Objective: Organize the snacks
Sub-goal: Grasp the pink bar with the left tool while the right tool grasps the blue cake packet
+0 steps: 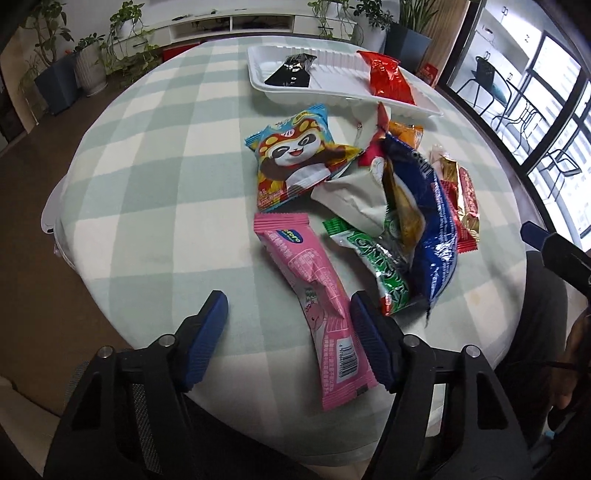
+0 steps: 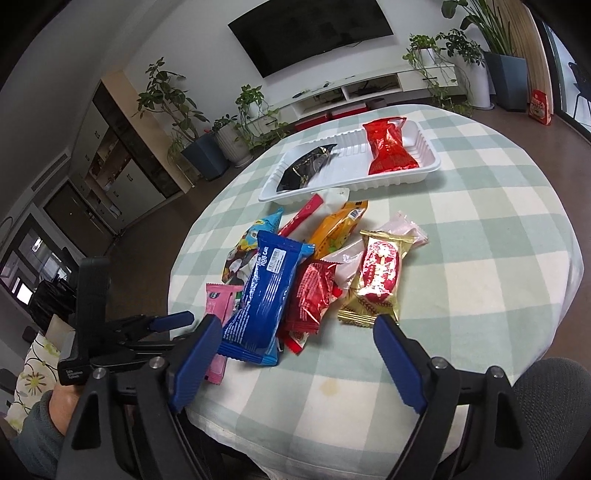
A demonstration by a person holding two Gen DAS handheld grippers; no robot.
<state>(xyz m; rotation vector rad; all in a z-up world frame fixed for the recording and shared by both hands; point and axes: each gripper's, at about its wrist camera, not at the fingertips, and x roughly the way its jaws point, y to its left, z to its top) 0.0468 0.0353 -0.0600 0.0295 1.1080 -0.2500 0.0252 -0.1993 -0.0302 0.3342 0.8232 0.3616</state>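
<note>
A pile of snack packets lies mid-table: a pink packet (image 1: 321, 295), a panda packet (image 1: 295, 158), a green packet (image 1: 373, 258), a blue packet (image 1: 432, 229) and a gold-and-red one (image 2: 378, 277). A white tray (image 1: 332, 92) at the far side holds a black packet (image 1: 291, 70) and a red packet (image 1: 388, 77). My left gripper (image 1: 288, 314) is open, low over the near table edge, with the pink packet's lower half between its fingers. My right gripper (image 2: 295, 328) is open and empty, just short of the blue packet (image 2: 262, 295).
The round table has a green-and-white checked cloth (image 1: 155, 184). Potted plants (image 1: 85, 62) and a low white shelf unit (image 1: 236, 26) stand beyond it. A dark chair back (image 2: 546, 384) sits at the near right. The left gripper shows in the right wrist view (image 2: 162, 325).
</note>
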